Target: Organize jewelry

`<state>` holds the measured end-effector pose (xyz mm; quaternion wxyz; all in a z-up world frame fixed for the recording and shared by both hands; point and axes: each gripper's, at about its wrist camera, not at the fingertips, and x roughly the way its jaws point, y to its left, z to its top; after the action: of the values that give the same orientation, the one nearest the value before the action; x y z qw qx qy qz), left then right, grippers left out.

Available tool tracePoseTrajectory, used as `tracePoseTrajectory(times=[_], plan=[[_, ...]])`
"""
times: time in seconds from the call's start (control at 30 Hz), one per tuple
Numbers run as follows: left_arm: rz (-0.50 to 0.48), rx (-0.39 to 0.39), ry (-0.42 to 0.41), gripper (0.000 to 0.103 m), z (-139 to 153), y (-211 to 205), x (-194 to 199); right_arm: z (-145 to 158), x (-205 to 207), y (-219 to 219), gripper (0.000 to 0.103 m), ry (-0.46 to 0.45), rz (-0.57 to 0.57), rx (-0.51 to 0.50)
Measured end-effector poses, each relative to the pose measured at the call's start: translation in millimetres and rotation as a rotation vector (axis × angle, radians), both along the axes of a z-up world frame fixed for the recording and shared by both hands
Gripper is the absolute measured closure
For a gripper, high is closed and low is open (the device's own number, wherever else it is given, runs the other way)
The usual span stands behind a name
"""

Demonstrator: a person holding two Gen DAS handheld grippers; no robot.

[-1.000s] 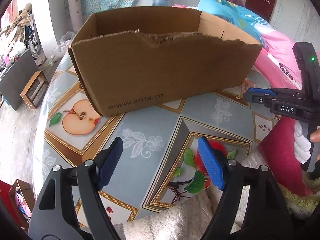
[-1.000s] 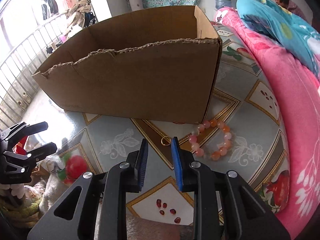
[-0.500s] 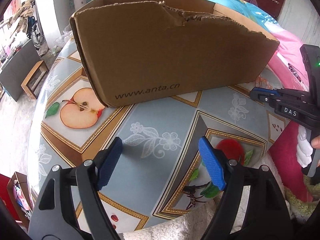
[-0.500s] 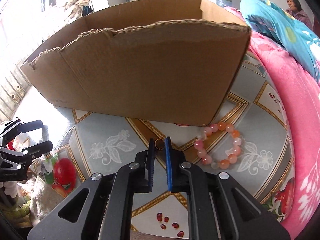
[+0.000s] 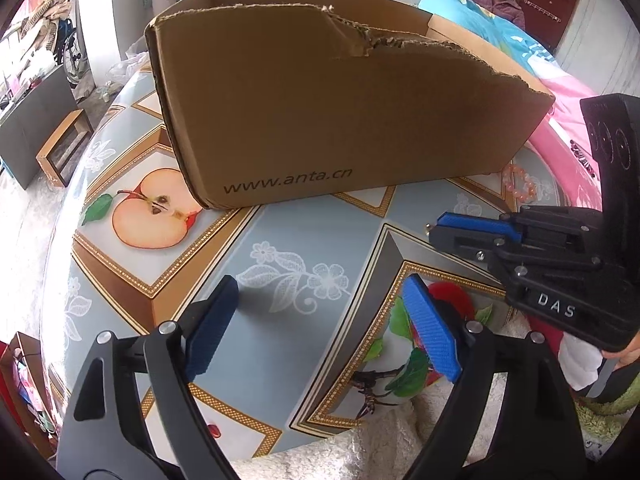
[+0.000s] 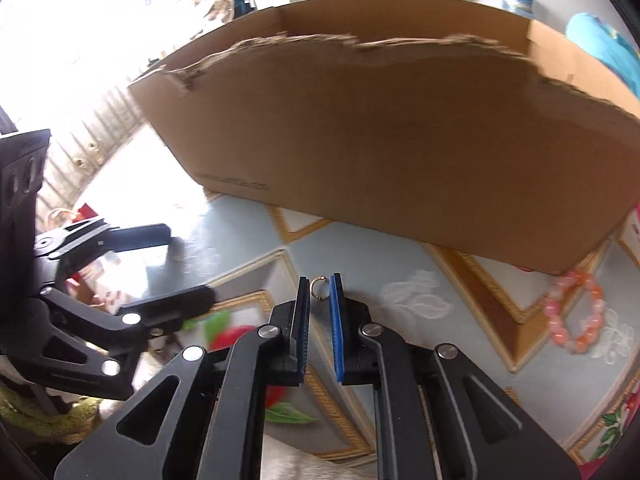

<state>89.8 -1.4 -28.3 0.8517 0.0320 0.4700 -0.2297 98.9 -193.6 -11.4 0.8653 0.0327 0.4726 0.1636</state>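
Left gripper (image 5: 316, 328): blue pads spread wide with nothing between them, hovering above the fruit-patterned tablecloth (image 5: 304, 240) in front of the box
Cardboard box (image 5: 340, 104): open-topped, torn upper edge, "www.anta.cn" printed low on its near wall, standing on the table beyond both grippers
Right gripper (image 6: 320, 292): pads drawn close together, pinching a small gold ring (image 6: 319, 288) at the very tips; the ring stands upright between the pads, held in front of the box's near wall
Bead bracelet (image 6: 574, 312): pink and orange beads in a loop, lying flat on the tablecloth just beside the box's right-hand corner, well apart from the right gripper
Pink blanket (image 5: 568, 120): at the table's right edge, behind the bracelet
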Motion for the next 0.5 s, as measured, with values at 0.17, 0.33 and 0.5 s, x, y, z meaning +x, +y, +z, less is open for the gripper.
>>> tracePoseTrajectory(times=[0.17,0.33,0.5], plan=[[0.011,-0.010,0.011,0.020,0.5,-0.2,3.0,10.4,-10.9,-16.3,0.091,-0.030,-0.022,0.021],[0.010,0.013,-0.014,0.019,-1.3,-6.7,1.6,25.6,-33.0,-60.6,0.084,-0.072,-0.170,-0.035],[0.009,0.055,-0.037,0.018,-2.5,-17.4,0.8,28.7,-33.7,-101.1,0.080,-0.081,-0.325,-0.120]])
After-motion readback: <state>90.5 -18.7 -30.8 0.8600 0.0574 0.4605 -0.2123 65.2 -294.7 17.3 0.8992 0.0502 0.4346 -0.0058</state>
